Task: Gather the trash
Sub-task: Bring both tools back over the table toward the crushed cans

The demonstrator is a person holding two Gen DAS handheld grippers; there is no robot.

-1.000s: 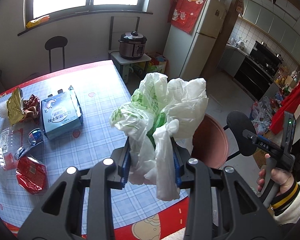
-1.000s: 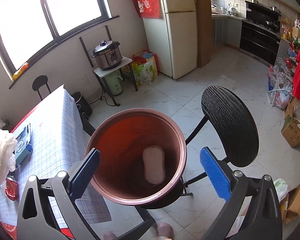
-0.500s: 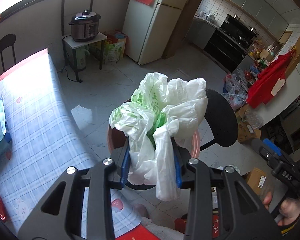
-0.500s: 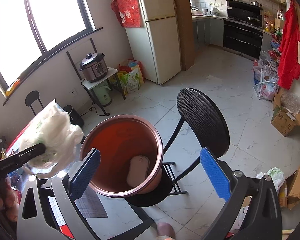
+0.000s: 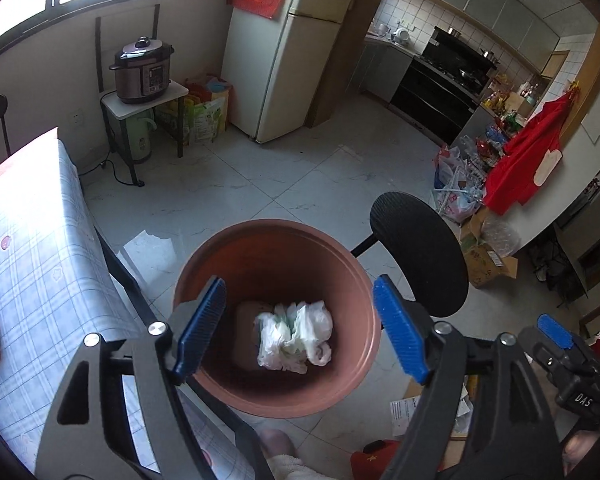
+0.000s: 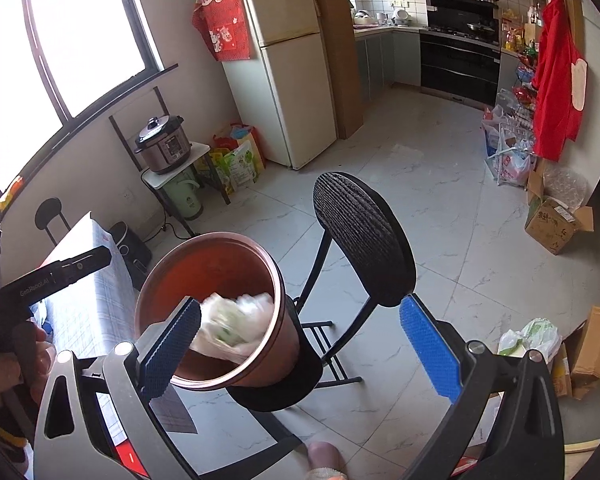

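Drop's made: the left gripper (image 5: 298, 330), jaws just sprung wide and empty, hangs over the brown bin (image 5: 340, 268) low in the frame, crumpled plastic bag (image 5: 294, 334) inside, right gripper (image 6: 300, 342) gaping empty too — next, probably more trash from the bench (image 5: 32, 240).

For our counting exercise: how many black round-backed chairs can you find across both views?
2. One chair stands on the floor with the brown bin on its seat; a second chair stands by the wall beyond the table. Others may be hidden.
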